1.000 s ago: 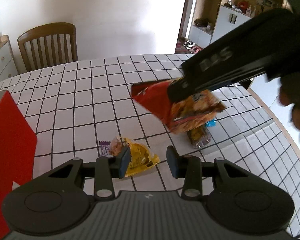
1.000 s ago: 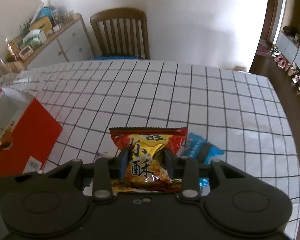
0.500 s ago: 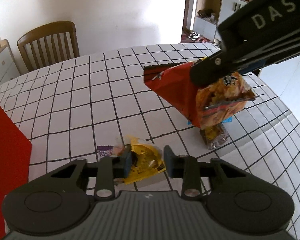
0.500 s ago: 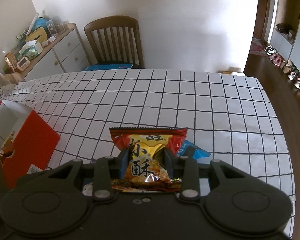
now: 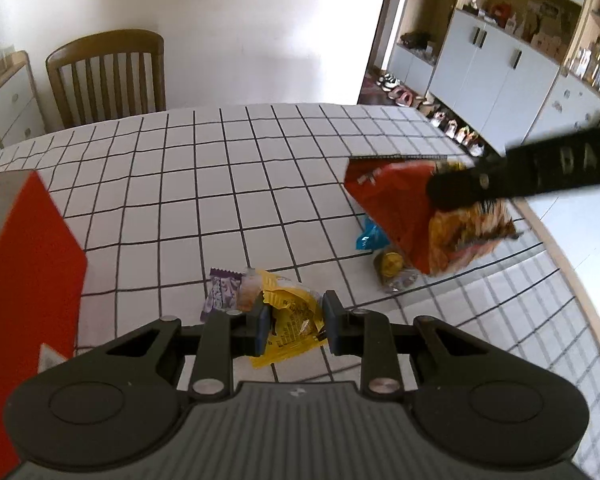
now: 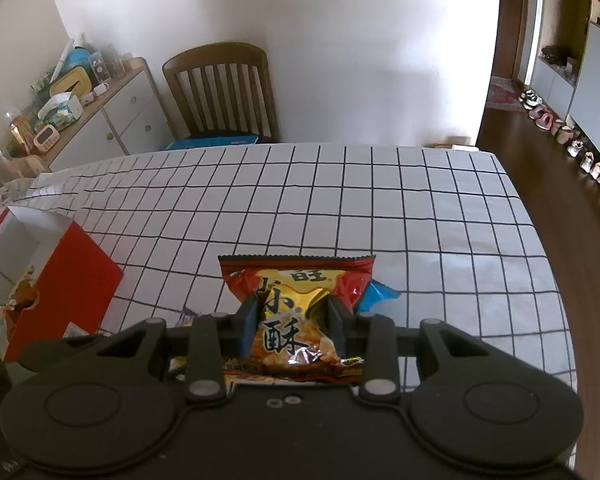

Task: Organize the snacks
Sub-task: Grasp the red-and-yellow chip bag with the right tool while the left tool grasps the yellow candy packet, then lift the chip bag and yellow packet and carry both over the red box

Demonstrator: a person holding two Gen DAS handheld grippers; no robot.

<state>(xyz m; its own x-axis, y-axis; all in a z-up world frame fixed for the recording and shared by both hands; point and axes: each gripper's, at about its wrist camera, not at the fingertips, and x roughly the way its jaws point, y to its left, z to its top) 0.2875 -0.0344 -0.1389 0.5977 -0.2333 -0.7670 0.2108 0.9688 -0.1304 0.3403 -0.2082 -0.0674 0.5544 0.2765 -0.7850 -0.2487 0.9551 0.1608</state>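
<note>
- Left hand-held gripper (image 5: 293, 322) with both pads closing in on the yellow snack packet (image 5: 290, 316), jaws just drawn narrower around it; foil looks pinched between them, so judged a fresh clamp for lifting it off the worktop (image 5: 228, 184)
- Yellow snack packet lying near the worktop's close edge, touching a purple candy wrapper (image 5: 220, 294) on its left; narrow grip probably chosen to take the one packet and leave the wrapper behind
- Right hand-held gripper (image 6: 293, 328) clenched on the red chip bag (image 6: 296, 312), squeezing it at mid-height so the puffed bag hangs upright with its sealed top edge above the fingers
- Same red chip bag held clear above the worktop in the left wrist view, off to the right, over a blue packet (image 5: 368, 236) and a round gold-topped sweet (image 5: 392, 270) that remain lying there
- Red box (image 6: 60, 276) standing open at the left end of the worktop, some packaging visible through its cut-out side; judged the place meant for the snacks, hence both bags being gathered up
- Next call likely a carry leftward to the box opening; risk of the slippery foil sliding out of the thin pinch, or of the purple candy wrapper dragging along
</note>
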